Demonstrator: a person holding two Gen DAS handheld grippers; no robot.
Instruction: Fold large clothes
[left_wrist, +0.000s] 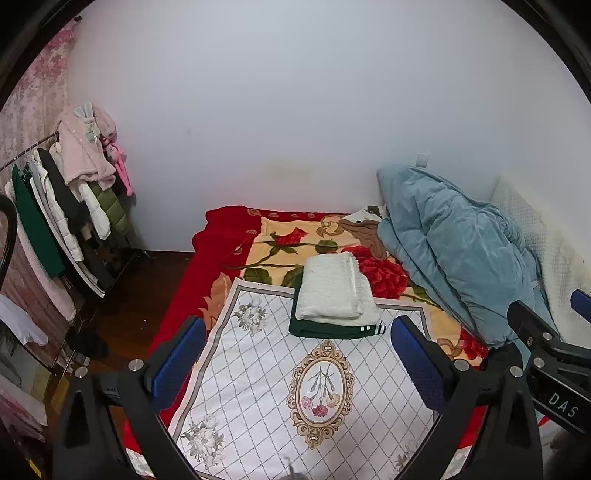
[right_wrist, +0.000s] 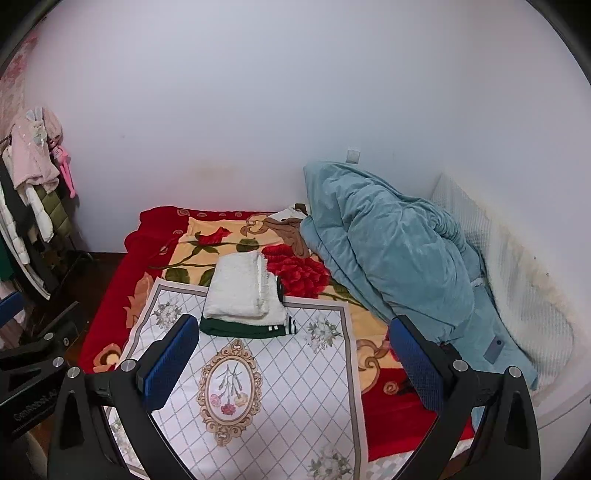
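At far left, a clothes rack (left_wrist: 62, 206) hung with coats. Left gripper (left_wrist: 299, 365) spread wide above the white floral cloth (left_wrist: 258, 387), holding nothing. At centre, a folded white fleece garment (left_wrist: 334, 288) stacked on a folded dark green garment (left_wrist: 325, 328), at the cloth's far edge. Right gripper (right_wrist: 291, 363) likewise gaping, empty. At right, a rumpled blue quilt (right_wrist: 399, 254) against the wall, over the red rose blanket (right_wrist: 229, 236).

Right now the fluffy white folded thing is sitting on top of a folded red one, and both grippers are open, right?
Not quite. The white folded garment sits on a dark green folded garment, not a red one; the left wrist view shows it. Both the left gripper and right gripper are open.
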